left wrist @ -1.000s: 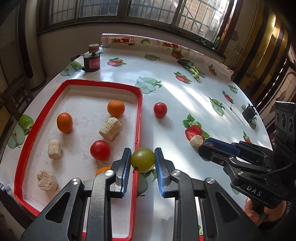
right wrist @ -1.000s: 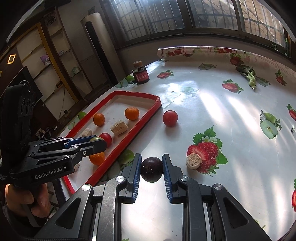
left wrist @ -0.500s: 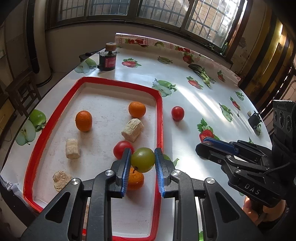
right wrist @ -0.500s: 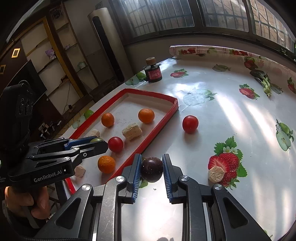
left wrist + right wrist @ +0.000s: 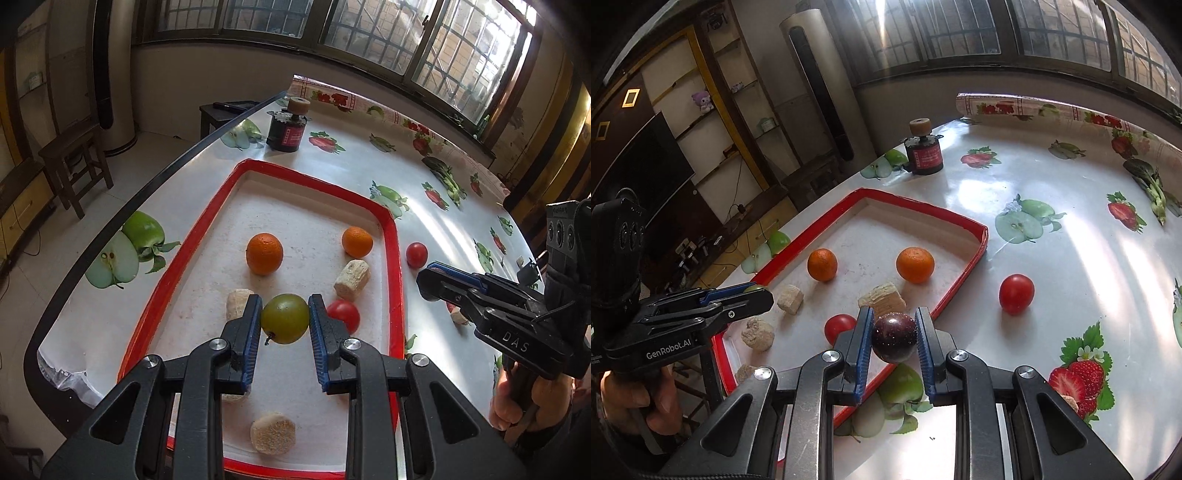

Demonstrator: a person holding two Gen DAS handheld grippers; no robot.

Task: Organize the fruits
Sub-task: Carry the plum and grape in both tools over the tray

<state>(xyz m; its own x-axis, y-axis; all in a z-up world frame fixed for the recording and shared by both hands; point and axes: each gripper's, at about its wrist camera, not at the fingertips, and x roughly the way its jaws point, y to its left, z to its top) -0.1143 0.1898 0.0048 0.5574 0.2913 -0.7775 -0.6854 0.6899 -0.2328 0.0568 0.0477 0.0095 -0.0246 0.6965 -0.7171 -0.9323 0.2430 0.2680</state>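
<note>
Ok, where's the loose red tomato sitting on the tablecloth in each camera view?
Left wrist view: the loose tomato sits right of centre, just outside the red tray's right rim.
Right wrist view: the same tomato lies right of centre, beyond the tray's near corner.
Shared landmark: the dark jar behind the tray.

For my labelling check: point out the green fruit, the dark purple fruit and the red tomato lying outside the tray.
green fruit (image 5: 285, 323), left wrist view, centre of its skin.
dark purple fruit (image 5: 894, 336), right wrist view, front face.
red tomato (image 5: 1016, 294), right wrist view, middle.

Probably a home living room: fruit-print tablecloth (image 5: 1052, 266), wall shelves (image 5: 713, 122) with a plush toy (image 5: 701, 101), barred windows (image 5: 424, 40).
</note>
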